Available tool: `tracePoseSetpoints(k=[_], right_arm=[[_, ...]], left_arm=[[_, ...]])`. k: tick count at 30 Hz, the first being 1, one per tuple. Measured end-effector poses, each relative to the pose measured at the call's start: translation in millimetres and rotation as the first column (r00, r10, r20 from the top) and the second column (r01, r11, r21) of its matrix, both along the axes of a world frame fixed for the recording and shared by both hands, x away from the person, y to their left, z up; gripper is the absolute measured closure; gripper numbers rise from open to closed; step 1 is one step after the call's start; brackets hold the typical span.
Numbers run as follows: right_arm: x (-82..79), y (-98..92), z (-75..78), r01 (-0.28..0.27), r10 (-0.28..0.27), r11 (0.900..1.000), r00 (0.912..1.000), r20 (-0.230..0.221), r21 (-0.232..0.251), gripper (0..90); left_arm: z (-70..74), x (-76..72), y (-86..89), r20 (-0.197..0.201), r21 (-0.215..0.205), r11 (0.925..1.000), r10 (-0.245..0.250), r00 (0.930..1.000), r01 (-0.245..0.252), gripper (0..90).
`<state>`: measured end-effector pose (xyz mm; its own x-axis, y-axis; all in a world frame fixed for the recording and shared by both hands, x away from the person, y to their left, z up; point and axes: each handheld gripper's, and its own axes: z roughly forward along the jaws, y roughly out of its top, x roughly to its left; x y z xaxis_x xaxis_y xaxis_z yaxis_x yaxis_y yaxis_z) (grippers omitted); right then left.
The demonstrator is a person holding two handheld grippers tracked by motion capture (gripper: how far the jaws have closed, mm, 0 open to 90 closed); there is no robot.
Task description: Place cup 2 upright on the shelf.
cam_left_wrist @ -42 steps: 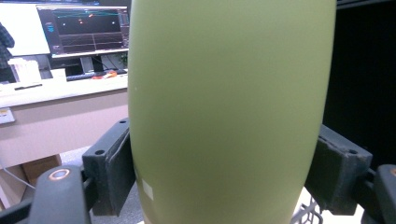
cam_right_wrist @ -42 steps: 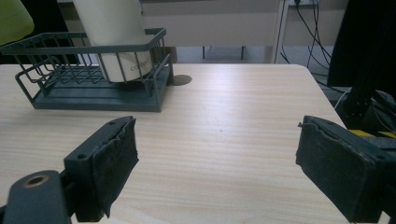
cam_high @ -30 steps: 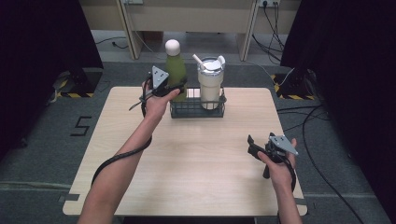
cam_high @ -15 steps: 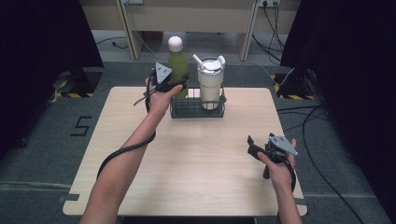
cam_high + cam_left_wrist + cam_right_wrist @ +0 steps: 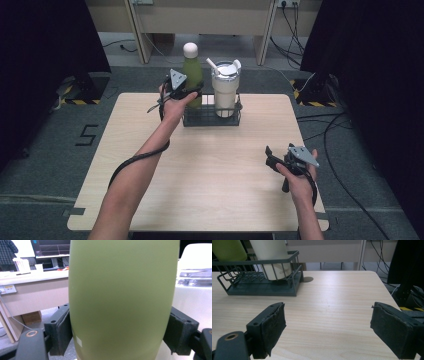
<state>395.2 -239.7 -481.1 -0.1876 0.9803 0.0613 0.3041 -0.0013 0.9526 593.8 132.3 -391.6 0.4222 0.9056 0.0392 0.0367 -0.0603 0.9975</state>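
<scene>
1. Dark curtains flank a pale wooden worktop (image 5: 200, 180) standing on grey carpet, with a desk and trailing cables behind it.
2. At the far middle of the worktop sits a dark wire basket (image 5: 210, 117). A white lidded tumbler (image 5: 225, 90) stands in its right half.
3. A green bottle (image 5: 192, 75) with a round white cap is upright at the basket's left end, just beside the tumbler; whether its base has settled on the basket floor cannot be told.
4. Reaching in from the bottle's left, the left claw (image 5: 187, 94) is clenched on the green bottle; in the left gripper view both pads (image 5: 63, 332) press flat against its sides, on the lower body.
5. Near the front right of the worktop, the right claw (image 5: 272, 161) is released, its jaws wide apart with nothing between them and only bare wood ahead in the right gripper view.
6. Handling, as a judgement: the bottle looks rigid, smooth and matte, probably metal, so it will not give under pressure but could slide or twist in the pads. If full, it would be weighty. The straight body wall is the best hold, as now; the narrowing neck and round cap offer poorer purchase.
</scene>
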Motion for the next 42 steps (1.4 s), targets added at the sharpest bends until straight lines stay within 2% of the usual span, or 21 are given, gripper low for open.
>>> tracePoseSetpoints(k=[20,25,42], right_arm=[[-0.3,1.2,-3.8,-0.004,0.004,1.0,0.9999,-0.014,-0.001,12.7],[-0.4,1.8,-4.7,-0.005,0.005,1.0,0.9998,-0.017,-0.004,12.7],[0.5,4.4,-6.9,-0.015,0.015,1.0,0.9996,-0.022,-0.008,12.7]], left_arm=[[-23.1,7.1,-9.4,-0.06,0.004,1.0,0.0,0.9982,0.0,20.3],[-27.8,8.1,-9.9,-0.079,-0.008,1.0,-0.002,0.9968,0.002,20.3],[-31.1,11.3,-10.4,-0.091,0.002,0.9998,-0.02,0.9956,0.021,20.0]])
